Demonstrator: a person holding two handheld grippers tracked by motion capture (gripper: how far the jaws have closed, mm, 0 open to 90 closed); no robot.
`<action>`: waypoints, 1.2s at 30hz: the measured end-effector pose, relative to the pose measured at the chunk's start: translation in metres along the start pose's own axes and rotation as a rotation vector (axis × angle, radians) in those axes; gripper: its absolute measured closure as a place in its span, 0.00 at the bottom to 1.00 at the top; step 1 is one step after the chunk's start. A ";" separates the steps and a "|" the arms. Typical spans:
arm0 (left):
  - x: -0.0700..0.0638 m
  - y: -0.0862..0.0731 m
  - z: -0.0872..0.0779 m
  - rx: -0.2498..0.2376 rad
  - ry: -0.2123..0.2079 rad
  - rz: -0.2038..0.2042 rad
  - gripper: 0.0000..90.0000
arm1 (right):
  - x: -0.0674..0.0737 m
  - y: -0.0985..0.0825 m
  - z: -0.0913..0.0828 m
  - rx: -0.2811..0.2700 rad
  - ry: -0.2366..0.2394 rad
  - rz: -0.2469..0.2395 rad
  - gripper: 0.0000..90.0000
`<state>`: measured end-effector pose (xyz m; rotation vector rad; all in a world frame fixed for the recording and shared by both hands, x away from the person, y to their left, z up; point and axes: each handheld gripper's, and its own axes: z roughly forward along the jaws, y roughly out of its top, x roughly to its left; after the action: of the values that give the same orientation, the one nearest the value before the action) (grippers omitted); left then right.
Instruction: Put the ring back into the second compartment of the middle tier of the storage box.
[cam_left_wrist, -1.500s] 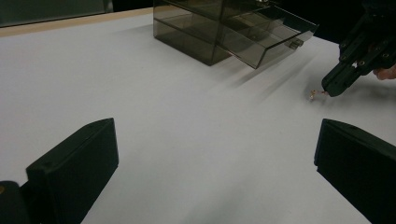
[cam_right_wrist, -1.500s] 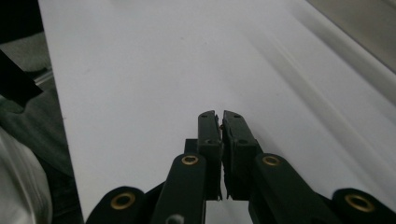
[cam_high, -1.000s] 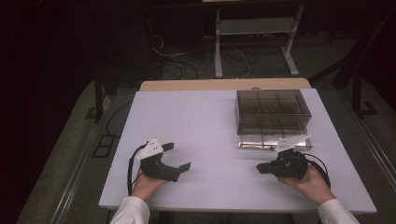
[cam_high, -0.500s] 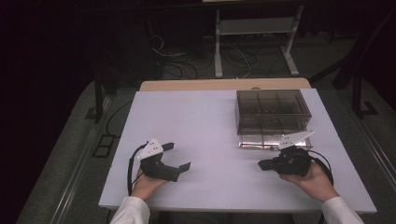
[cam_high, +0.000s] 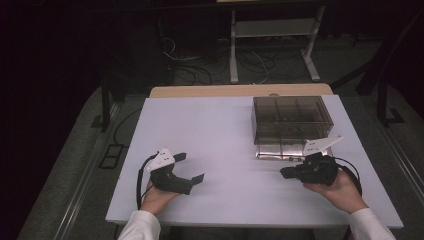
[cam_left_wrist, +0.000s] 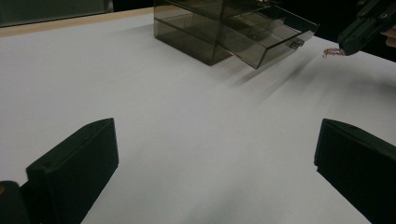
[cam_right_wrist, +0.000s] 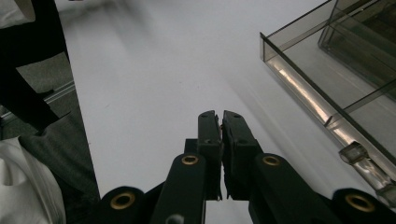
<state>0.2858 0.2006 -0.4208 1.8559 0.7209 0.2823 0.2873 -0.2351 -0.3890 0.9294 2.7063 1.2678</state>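
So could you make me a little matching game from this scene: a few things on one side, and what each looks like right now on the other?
Things:
1. left tool
2. right tool
3. bottom drawer
4. table

States:
A. pulled out of the smoky box
B. white, bare in the middle
C. jaws wide apart
D. jaws shut together

Pairs: 1-C, 2-D, 3-A, 4-B

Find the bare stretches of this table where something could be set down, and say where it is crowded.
Free: the wide white stretch of the table left of the smoky drawer box, and the strip between the left gripper and the right gripper. Crowded: the right side, where the open drawer juts out just ahead of the right gripper.
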 end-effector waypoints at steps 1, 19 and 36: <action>0.000 0.000 0.000 0.000 0.000 0.001 0.00 | 0.000 0.000 -0.001 0.000 -0.002 -0.001 0.95; 0.000 0.000 0.000 0.002 0.001 0.003 0.00 | -0.005 0.003 -0.013 -0.009 -0.026 -0.001 0.95; 0.000 0.000 0.000 0.001 0.001 -0.002 0.00 | -0.015 0.003 -0.025 -0.020 -0.063 0.015 0.95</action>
<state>0.2856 0.2005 -0.4208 1.8563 0.7239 0.2816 0.2950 -0.2593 -0.3733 0.9726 2.6388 1.2437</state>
